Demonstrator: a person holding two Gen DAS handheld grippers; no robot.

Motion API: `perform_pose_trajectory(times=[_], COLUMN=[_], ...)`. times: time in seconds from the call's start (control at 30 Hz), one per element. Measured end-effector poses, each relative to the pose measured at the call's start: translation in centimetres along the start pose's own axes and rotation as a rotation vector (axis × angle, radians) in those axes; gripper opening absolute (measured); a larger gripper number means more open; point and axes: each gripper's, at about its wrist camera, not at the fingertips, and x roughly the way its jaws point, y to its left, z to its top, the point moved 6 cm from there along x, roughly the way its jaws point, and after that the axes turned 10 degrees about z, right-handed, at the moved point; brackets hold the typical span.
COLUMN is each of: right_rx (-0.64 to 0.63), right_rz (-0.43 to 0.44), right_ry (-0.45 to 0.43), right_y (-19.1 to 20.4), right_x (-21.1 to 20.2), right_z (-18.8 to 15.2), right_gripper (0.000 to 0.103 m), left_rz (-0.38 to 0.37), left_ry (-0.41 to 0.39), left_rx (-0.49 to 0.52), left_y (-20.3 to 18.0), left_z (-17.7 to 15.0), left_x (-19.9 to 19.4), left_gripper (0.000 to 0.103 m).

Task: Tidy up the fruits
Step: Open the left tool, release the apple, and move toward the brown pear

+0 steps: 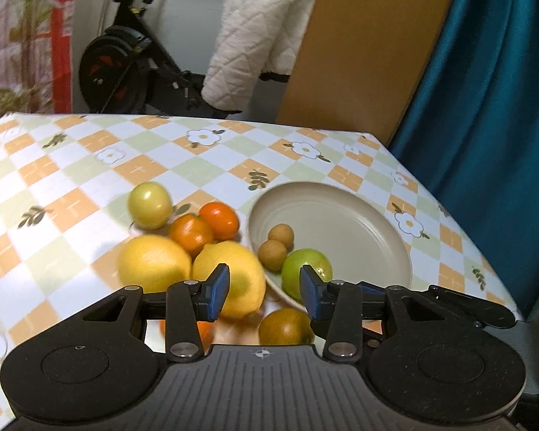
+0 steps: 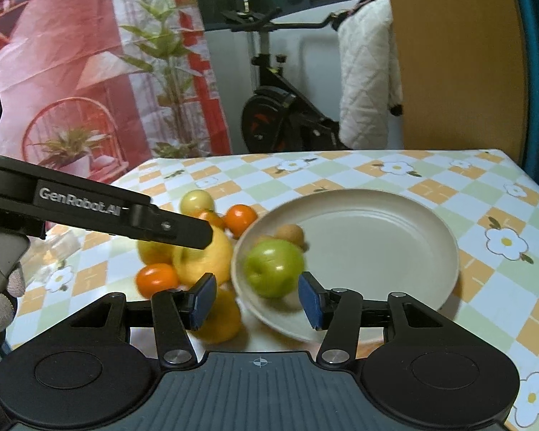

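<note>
Both tongs hang over the near rim of the plate (image 2: 445,237) with nothing in them. Left gripper (image 1: 266,289) has its jaws parted with empty air between the blue pads (image 1: 219,289), and it hovers above the plate's left edge. Right gripper (image 2: 257,300) is also unclenched and empty, its pads apart in front of the green apple (image 2: 275,267), which sits inside the plate against the near-left wall. Next to it in the plate lie 2 small brown fruits (image 1: 278,242).

Left of the plate, on the checked tablecloth (image 1: 90,179), the rest waits in a tight heap: 2 lemons (image 1: 154,264), 2 orange fruits (image 1: 219,219), 1 pale yellow-green fruit (image 1: 150,204), and a brownish one (image 1: 285,327) just below the rim.

My worry is the heap. The fruits touch each other, so closing on 1 lemon could nudge its round neighbours rolling toward the table edge. The plate is crowded on its near-left side too, so a fruit dropped there could knock the apple over the low rim.
</note>
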Motion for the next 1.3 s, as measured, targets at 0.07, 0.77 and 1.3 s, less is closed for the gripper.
perform_pose_trajectory(times=[0.07, 0.77, 1.3], right_rx=[-0.013, -0.049, -0.061], right_rz=[0.013, 0.06, 0.065], right_ry=[0.008, 0.109, 0.094], right_y=[0.7, 2.6, 2.3], right_x=[-0.2, 1.6, 3.0], right_z=[-0.1, -1.9, -2.4], right_gripper=[0.047, 0.037, 0.037], left_rz=[-0.009, -0.087, -0.083], left_ry=[-0.006, 0.074, 0.096], left_rx=[-0.014, 0.008, -0.029], left_y=[0.3, -0.7, -0.4], left_z=[-0.4, -3.5, -3.8], left_x=[-0.5, 1.1, 3.0], left_gripper=[0.045, 0.044, 0.044])
